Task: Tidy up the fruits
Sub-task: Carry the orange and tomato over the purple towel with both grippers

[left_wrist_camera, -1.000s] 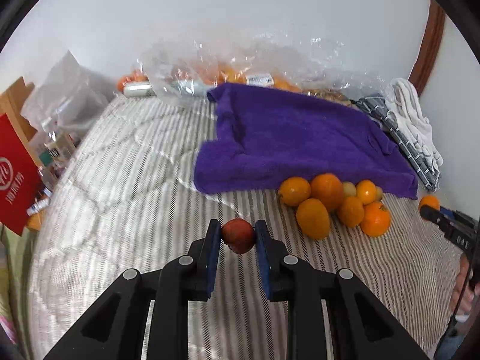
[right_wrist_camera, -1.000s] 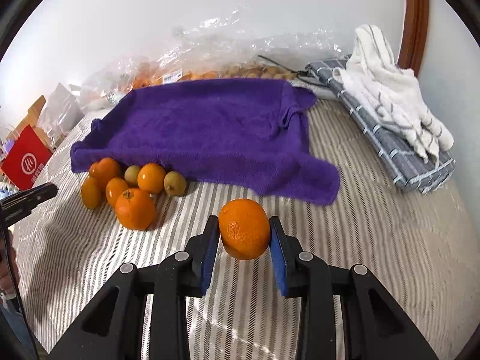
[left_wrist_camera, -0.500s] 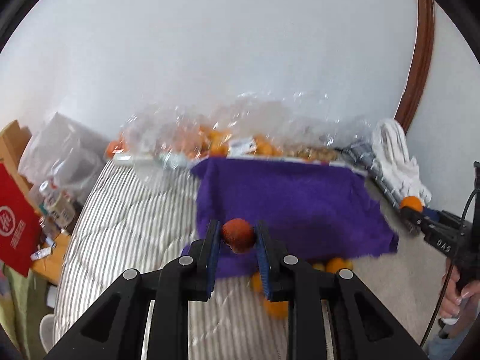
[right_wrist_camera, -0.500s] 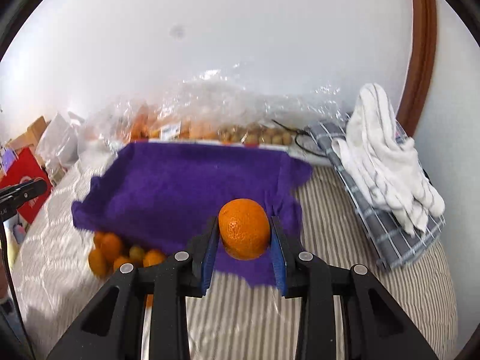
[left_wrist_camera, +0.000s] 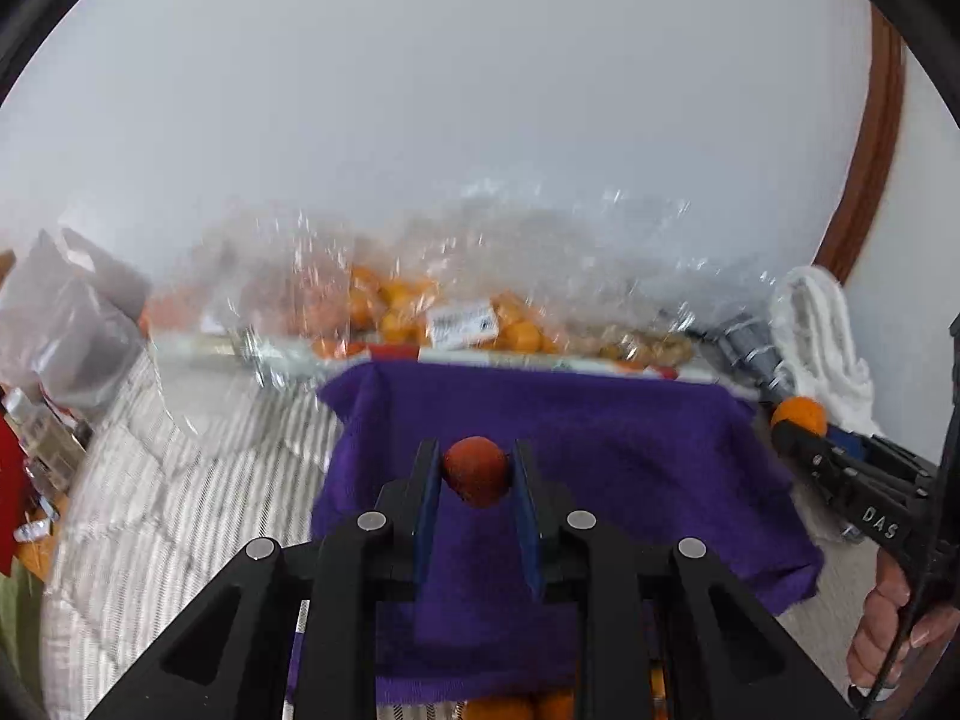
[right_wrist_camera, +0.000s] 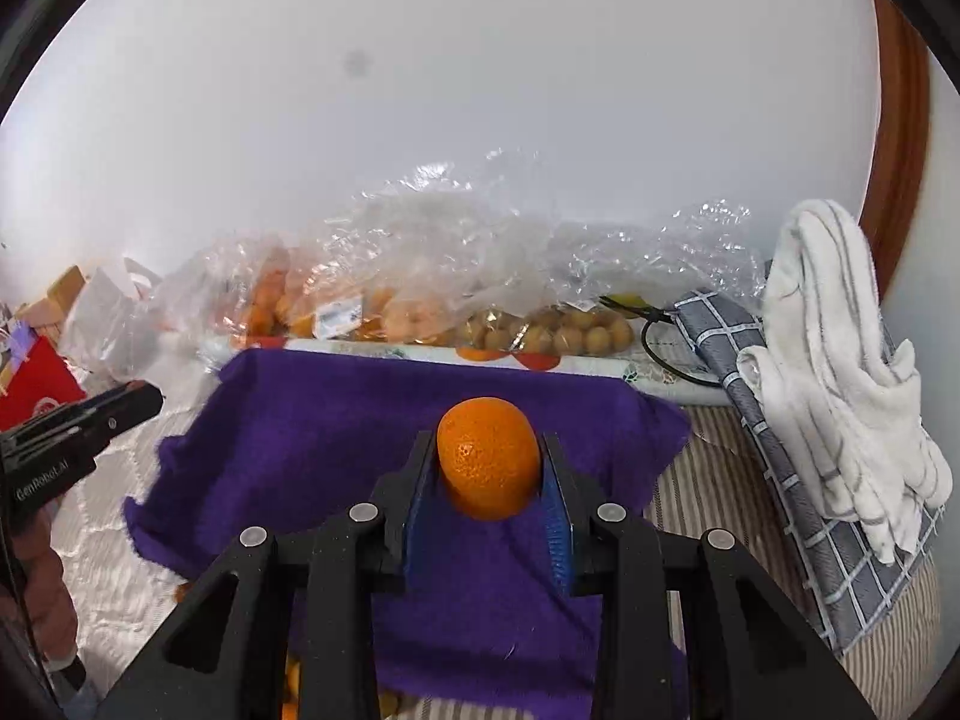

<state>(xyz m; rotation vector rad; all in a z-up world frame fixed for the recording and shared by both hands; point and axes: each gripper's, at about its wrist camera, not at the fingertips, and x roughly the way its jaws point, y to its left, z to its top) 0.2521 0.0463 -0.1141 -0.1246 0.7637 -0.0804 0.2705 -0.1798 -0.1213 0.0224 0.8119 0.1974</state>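
In the left wrist view, the left gripper is clamped on a small reddish fruit at frame centre; the purple towel lies directly beneath and ahead of it, with the bagged fruit beyond at upper centre. In the right wrist view, the right gripper pinches an orange at centre, likewise above the towel. Both loads sit over the cloth; judged equally near, each needs a short descent to set down.
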